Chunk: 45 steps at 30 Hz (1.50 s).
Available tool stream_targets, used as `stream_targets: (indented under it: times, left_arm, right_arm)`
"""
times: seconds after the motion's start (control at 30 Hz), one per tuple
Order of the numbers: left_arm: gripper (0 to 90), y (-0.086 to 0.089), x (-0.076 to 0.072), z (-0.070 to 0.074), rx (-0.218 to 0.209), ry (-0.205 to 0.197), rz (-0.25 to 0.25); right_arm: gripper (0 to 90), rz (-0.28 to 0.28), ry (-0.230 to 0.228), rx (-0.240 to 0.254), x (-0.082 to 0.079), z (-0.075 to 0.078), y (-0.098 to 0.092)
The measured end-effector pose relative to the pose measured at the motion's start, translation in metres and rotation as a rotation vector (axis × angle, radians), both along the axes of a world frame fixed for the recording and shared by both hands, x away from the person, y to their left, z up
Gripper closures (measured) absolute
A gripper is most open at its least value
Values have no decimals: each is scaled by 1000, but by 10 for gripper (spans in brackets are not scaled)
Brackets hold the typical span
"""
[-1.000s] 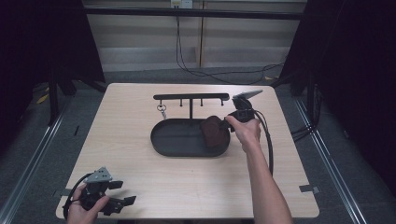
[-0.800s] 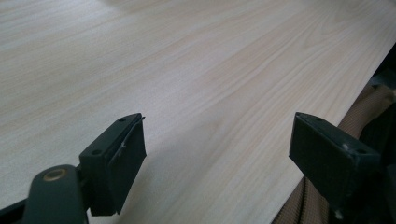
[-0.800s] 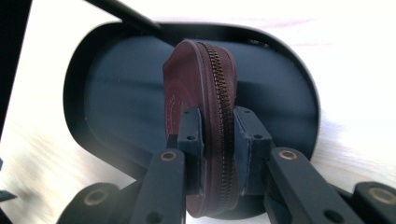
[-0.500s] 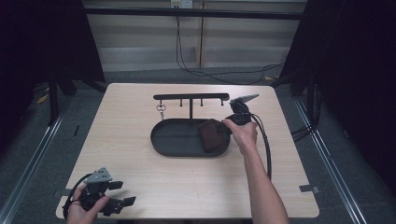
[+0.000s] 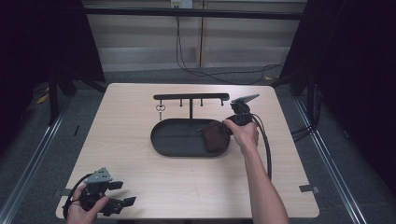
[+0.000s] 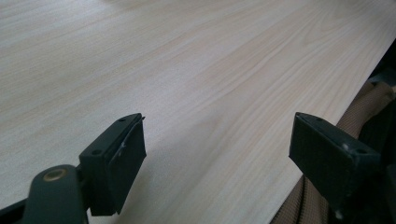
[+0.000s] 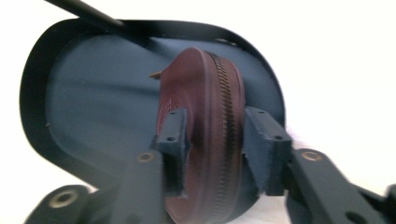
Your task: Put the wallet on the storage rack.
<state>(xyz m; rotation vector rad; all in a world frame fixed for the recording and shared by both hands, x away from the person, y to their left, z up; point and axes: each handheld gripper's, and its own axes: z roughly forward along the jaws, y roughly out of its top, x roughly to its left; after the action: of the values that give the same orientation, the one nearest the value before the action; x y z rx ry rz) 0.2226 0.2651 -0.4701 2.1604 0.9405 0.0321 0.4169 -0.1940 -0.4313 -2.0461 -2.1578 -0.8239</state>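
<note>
Found the pouch [image 7: 205,107], a dark red zipped one, standing on edge at the right end of the black oval tray [image 7: 84,93], with its lower edge resting on the tray floor. Judged it light and soft-sided, likely leather or the like, with some give under pressure and a firmer ridge along the zip; unlikely to break, but apt to flop over once let go. Reckoned the flat faces the best hold, pads across the thickness near the middle, not on the zip teeth. Saw the right gripper [image 7: 217,126] straddling it, jaws just parted a little, the pouch between them and the pads close beside its faces but seemingly no longer squeezing. Saw the left gripper [image 6: 217,144] spread wide over bare bench [image 6: 187,70], nothing between its jaws. Got from the right gripper view the zip, the stamped face and the pads' closeness; got from the high view the wider layout instead: the tray [image 5: 173,140] mid-bench, the hook rack [image 5: 191,97] behind it with a key [image 5: 160,109] hanging, and the left gripper [image 5: 122,193] well apart at the near left corner.
</note>
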Motion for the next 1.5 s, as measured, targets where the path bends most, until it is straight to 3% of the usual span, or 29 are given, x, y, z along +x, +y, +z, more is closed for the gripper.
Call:
stream_targets:
  times: [0.1, 0.33, 0.63, 0.87, 1.03, 1.2, 1.5]
  left_arm:
    - [183, 0, 0, 0, -1, 2, -2]
    - [183, -1, 0, 0, 1, 0, -1]
    - [183, 0, 0, 0, -1, 2, 0]
    - [183, 2, 1, 0, -16, 0, 28]
    - [183, 3, 1, 0, -18, -4, 52]
    - [183, 4, 1, 0, -28, -4, 75]
    - [184, 5, 1, 0, -37, -3, 104]
  right_arm:
    - [539, -5, -5, -8, 0, 1, -3]
    - [568, 8, -8, 9, -1, 2, -3]
    - [451, 31, -68, 21, -7, 13, -5]
    - [360, 61, -134, 31, -19, 21, -13]
    - [319, 99, -207, 49, -31, 25, -15]
    - [261, 121, -229, 46, -44, 22, -16]
    - [244, 121, -282, 60, -67, 20, -25]
